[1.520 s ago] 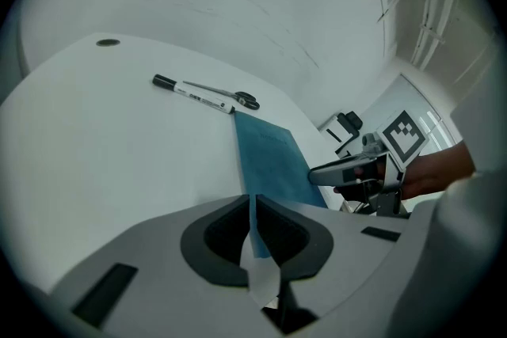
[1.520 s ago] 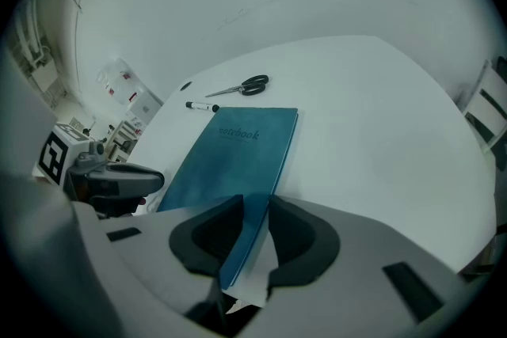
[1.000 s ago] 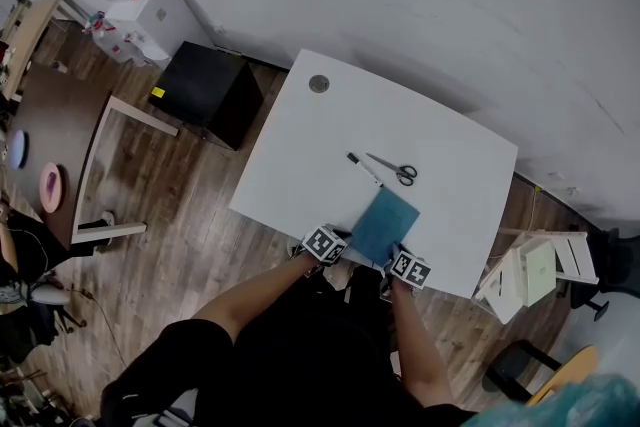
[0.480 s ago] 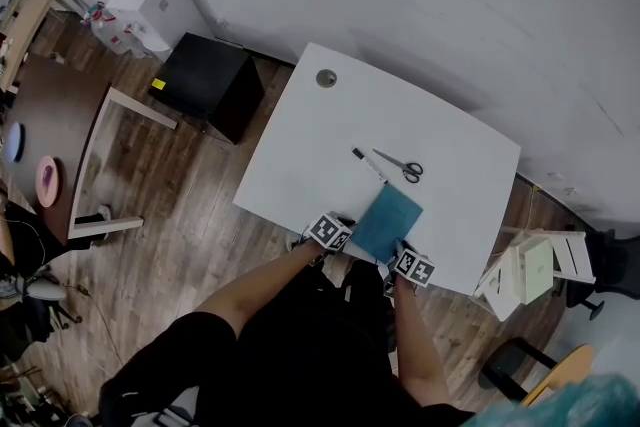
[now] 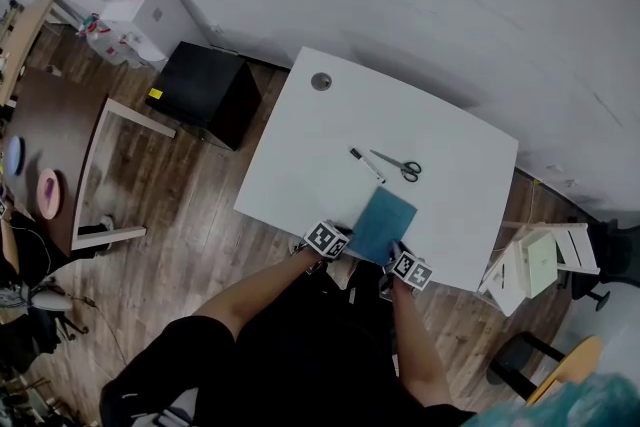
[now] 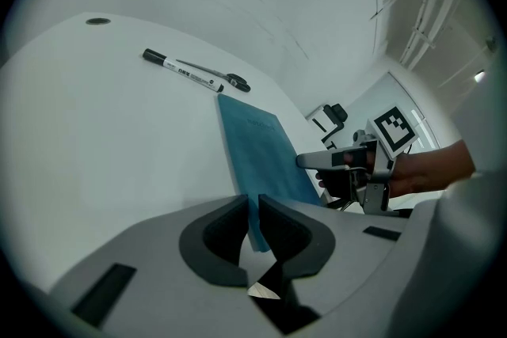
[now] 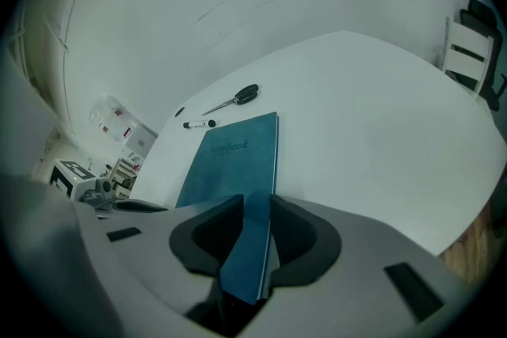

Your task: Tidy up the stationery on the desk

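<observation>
A teal notebook (image 5: 381, 225) lies at the near edge of the white desk (image 5: 300, 155). My left gripper (image 5: 331, 243) is shut on its near left corner, and my right gripper (image 5: 404, 264) is shut on its near right corner. In the left gripper view the notebook (image 6: 257, 154) runs away from the jaws, with the right gripper (image 6: 348, 166) visible at its far side. The right gripper view shows the notebook (image 7: 234, 158) cover between the jaws. Beyond it lie a black-capped marker (image 5: 366, 165) and scissors (image 5: 397, 166), side by side.
A round grommet (image 5: 321, 81) sits in the desk's far left corner. A black cabinet (image 5: 205, 90) stands left of the desk, a brown table (image 5: 60, 140) further left. White shelving (image 5: 530, 265) stands at the right.
The grippers and notebook stay at the near desk edge. Only the head camera has shifted slightly.
</observation>
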Motion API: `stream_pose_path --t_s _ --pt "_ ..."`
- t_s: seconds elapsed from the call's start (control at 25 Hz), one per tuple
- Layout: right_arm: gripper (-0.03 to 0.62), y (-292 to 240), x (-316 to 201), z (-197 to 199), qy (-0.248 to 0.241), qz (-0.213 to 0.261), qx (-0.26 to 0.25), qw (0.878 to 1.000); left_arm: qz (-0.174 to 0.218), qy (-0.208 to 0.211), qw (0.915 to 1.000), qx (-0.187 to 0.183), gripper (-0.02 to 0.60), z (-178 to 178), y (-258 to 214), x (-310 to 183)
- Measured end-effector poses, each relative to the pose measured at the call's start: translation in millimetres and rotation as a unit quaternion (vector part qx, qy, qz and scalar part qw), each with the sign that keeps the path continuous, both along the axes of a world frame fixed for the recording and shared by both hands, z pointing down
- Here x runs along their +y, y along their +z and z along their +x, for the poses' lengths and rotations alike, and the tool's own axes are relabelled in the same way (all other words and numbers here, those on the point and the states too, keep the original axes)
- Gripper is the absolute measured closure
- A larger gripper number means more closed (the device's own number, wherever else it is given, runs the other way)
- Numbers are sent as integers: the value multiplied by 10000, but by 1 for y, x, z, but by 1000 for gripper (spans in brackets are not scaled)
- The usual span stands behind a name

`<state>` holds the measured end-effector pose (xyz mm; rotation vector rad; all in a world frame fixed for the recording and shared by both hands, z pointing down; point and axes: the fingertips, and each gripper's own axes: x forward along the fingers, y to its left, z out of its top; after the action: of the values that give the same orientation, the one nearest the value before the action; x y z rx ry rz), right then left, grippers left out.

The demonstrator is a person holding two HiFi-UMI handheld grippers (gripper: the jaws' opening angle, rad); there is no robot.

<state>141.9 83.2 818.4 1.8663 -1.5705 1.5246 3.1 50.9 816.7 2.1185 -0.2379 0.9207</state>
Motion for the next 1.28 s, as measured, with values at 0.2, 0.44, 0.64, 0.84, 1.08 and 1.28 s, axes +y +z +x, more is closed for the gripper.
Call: stream_pose_path --t_s 0.2,0.44,0.64,0.84,1.08,1.28 --pt "488 1 -8 -15 -65 -38 -33 10000 13 -132 9999 -43 539 -17 0 -2" --pt "488 3 -30 -54 -569 -60 -59 9983 27 -558 9984 -40 540 -56 2 -22" --pt "488 3 -54 -98 -942 -22 -105 9955 164 -799 9965 -155 539 -100 1 -44" --pt "488 1 -79 -134 -1178 47 -132 9929 273 -1035 9940 -226 540 -135 -1 -63" --pt "488 1 -105 -170 -1464 50 -144 9891 267 -1416 9891 -294 539 -172 -1 -88" --pt "488 1 -129 -195 -1640 -12 -121 9864 342 -1505 9874 -345 539 -196 -1 -109"
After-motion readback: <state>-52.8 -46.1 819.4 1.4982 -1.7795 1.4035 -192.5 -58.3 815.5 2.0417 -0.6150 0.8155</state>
